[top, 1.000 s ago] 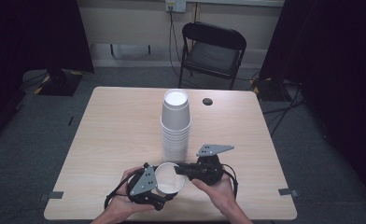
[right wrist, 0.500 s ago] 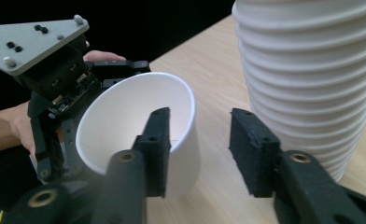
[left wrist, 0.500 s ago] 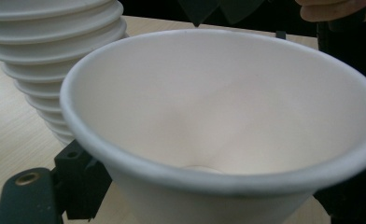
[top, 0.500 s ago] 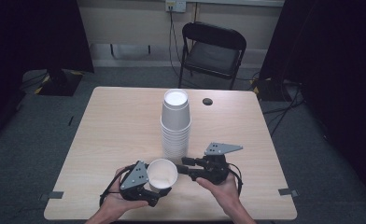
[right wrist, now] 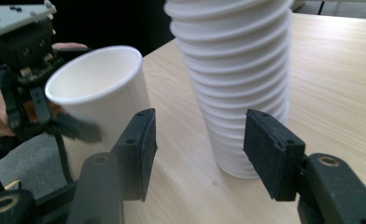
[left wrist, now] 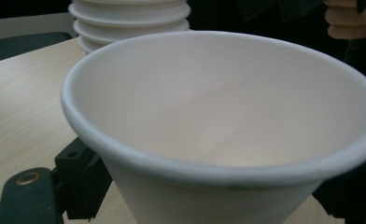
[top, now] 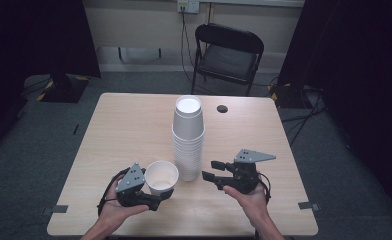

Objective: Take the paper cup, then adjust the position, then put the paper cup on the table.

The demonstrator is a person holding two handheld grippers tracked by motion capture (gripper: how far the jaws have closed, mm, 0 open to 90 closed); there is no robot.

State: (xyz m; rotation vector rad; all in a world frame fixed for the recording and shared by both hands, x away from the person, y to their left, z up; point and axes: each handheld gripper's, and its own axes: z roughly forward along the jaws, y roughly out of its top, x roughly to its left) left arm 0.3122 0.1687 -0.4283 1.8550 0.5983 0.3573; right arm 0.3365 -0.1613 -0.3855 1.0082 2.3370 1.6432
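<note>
The left claw (top: 156, 197) grasps a cup (top: 161, 176), holding it mouth-up at the desk's (top: 124, 130) near edge, just left of the stack (top: 188, 140). The right claw (top: 215, 176) is released, its jaws spread and pointing at the stack's base from the right, apart from it.

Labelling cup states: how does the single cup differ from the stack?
The single cup is mouth up, held between the left gripper's jaws; the stack of cups stands mouth down on the table, ungripped. The single cup is short, the stack much taller and ribbed with rims. Both are plain white.
</note>
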